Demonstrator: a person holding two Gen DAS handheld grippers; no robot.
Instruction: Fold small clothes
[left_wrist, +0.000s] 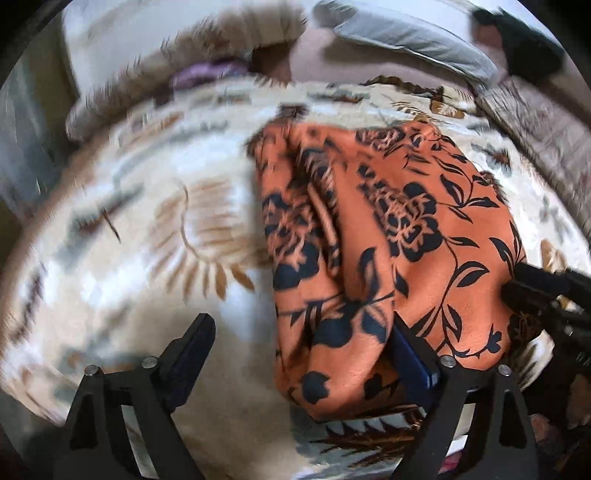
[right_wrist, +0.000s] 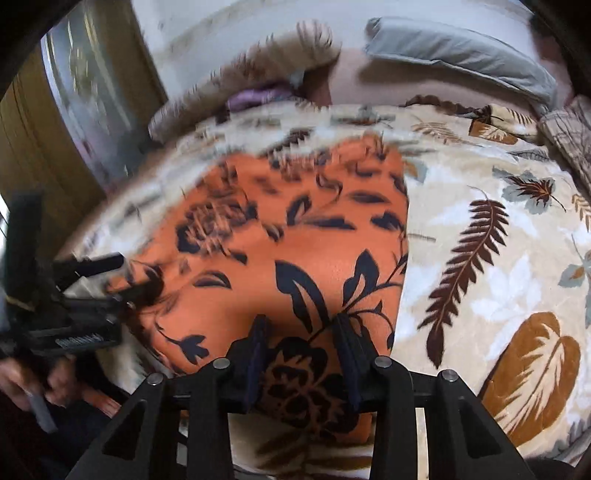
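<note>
An orange garment (left_wrist: 388, 236) printed with dark navy flowers and trailing leaves lies on a bed under a plush cream blanket (left_wrist: 140, 229), which carries brown fern fronds, tan leaves and pale grey blotches. The cloth looks smooth and thin, folded into a rough oblong with a soft lengthwise crease and rounded edges.

From the left wrist view, the left gripper (left_wrist: 299, 332) stands with its jaws wide apart. Its left finger hangs over bare blanket, while the right finger, with a blue pad, sits at the near part of the garment, the fabric's near left portion lying between the two. No pad presses on the cloth.

From the right wrist view, the right gripper (right_wrist: 301, 332) has its jaws narrow, spanning the garment's near edge, where a dark flower shows between the black ribbed fingers. Whether the pads truly pinch the fabric cannot be told. At that view's left edge the other gripper appears, blurred, with a hand (right_wrist: 33, 376) below it.

At the far side lie a long grey pillow (left_wrist: 413, 40), a fuzzy beige cover (left_wrist: 207, 40) and a bit of purple cloth (left_wrist: 207, 72). Much of both views is motion-smeared.
</note>
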